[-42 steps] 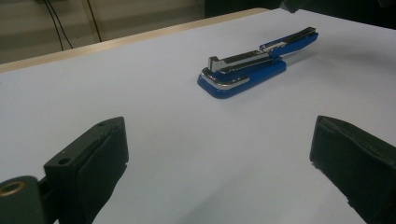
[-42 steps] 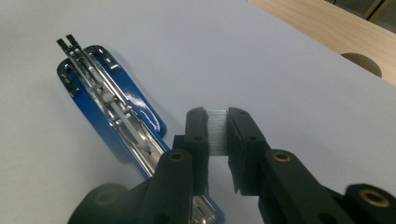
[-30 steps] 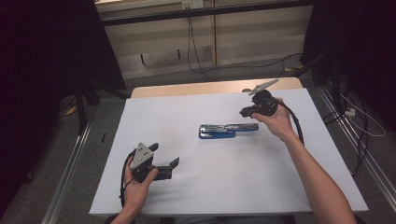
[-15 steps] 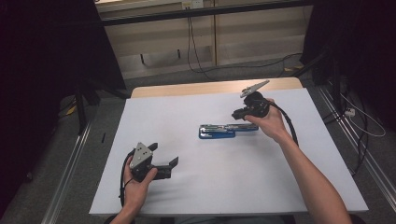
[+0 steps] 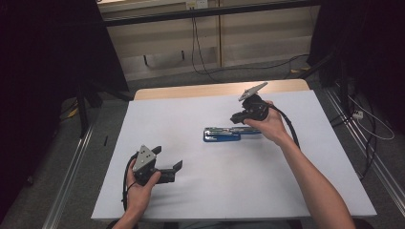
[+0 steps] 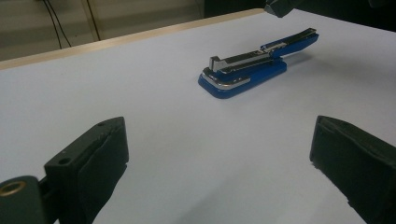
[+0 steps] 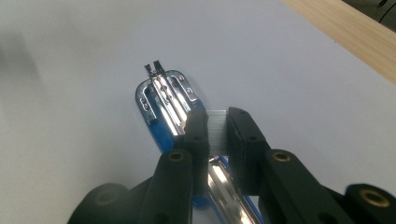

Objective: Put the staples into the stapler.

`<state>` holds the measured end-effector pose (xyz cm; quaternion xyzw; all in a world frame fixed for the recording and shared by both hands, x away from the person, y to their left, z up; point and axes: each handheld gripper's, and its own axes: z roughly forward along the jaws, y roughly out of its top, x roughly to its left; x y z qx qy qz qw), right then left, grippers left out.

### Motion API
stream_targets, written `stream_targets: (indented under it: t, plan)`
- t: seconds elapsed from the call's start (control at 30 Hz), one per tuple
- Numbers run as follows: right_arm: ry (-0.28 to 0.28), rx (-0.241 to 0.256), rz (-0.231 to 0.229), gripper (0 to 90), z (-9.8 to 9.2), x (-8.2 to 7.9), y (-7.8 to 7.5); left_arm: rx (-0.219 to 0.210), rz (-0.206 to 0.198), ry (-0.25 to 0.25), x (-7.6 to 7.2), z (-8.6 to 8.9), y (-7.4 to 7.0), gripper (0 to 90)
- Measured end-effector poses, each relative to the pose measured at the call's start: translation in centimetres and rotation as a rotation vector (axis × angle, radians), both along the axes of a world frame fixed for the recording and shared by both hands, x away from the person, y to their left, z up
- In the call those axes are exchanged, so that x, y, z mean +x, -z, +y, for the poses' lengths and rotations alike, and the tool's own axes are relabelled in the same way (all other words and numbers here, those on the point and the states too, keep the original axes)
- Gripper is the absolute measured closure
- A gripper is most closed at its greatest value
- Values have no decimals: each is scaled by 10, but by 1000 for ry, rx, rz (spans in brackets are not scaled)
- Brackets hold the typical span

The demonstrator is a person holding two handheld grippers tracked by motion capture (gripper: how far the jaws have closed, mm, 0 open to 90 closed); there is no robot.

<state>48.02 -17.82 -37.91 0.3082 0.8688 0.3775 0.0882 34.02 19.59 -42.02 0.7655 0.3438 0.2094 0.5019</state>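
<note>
1. Resting low at the near left of the table (image 5: 296, 191), left tongs (image 5: 168, 168) are spread wide, nothing between them.
2. Blue stapler (image 5: 224, 134) lies open at mid-table.
3. Farther right, right tongs (image 7: 217, 135) pinch a strip of staples (image 7: 217, 130) just above the stapler's open metal channel (image 7: 166, 95).

- A lab-like recording room.
- Black curtains (image 5: 43, 71) flank a white-covered worktop (image 5: 229, 191).
- Loose cables (image 5: 205, 52) run across the grey floor (image 5: 57, 162).
- Metal floor rails (image 5: 71, 167).
</note>
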Motion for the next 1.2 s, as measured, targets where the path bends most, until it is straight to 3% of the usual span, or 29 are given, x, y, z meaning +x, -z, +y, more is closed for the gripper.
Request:
stream_targets:
  t: [0.9, 1.2]
  plan:
    - [-80, -8, 37, 794, 40, 13, 5, 7, 4, 0, 1, 1, 0, 46]
    - [-111, -41, 30, 794, 49, 16, 10, 5, 8, -1, 1, 1, 1, 46]
